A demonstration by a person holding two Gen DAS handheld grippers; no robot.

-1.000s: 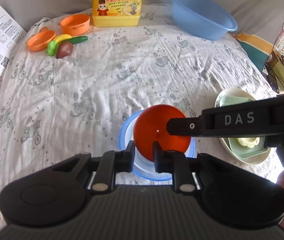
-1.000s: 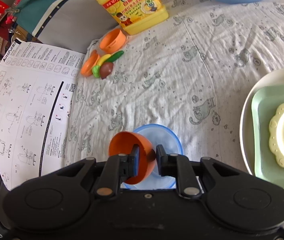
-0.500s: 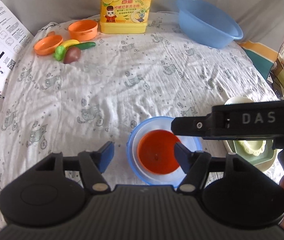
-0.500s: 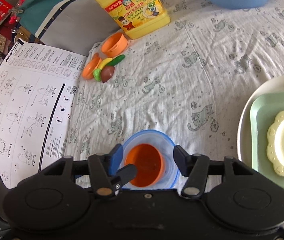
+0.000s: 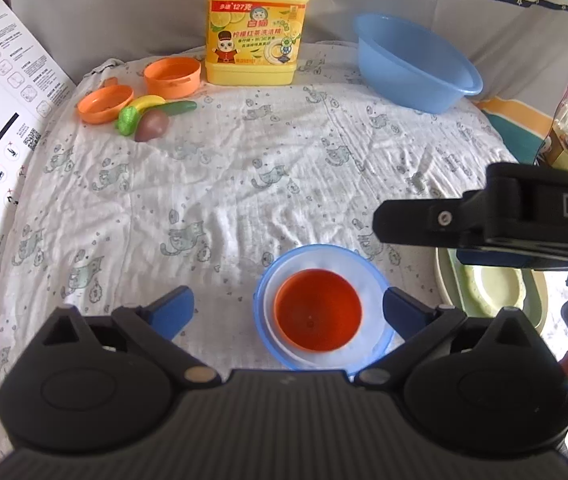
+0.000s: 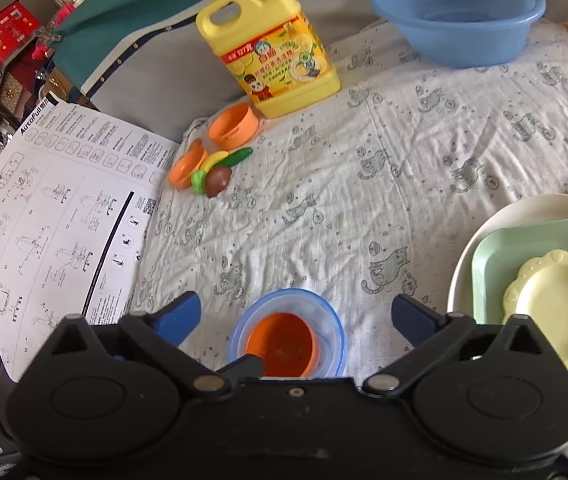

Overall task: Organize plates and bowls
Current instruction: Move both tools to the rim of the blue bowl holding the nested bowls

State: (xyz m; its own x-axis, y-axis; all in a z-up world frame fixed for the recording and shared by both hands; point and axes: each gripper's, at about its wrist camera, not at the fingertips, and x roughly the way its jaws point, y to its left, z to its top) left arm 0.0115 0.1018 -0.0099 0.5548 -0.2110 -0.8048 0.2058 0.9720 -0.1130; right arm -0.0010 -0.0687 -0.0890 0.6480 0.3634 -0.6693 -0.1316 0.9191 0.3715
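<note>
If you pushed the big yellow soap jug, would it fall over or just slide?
The yellow jug would probably slide rather than tip: its base looks wide and flat on the cloth. It likely feels heavy, being large and seemingly full, though that cannot be seen. A push high up near the handle might rock it, since the soft, wrinkled cloth could catch its bottom edge.

Yellow detergent jug (image 5: 256, 30), blue basin (image 5: 413, 68), toy veg (image 5: 152, 118), instr. sheet (image 6: 52, 216), cat-print cloth (image 5: 244, 184)

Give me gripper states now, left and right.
Left gripper: jaws opening wide, holding nothing; orange bowl sits free between them.
Right gripper: opening too, empty.
</note>
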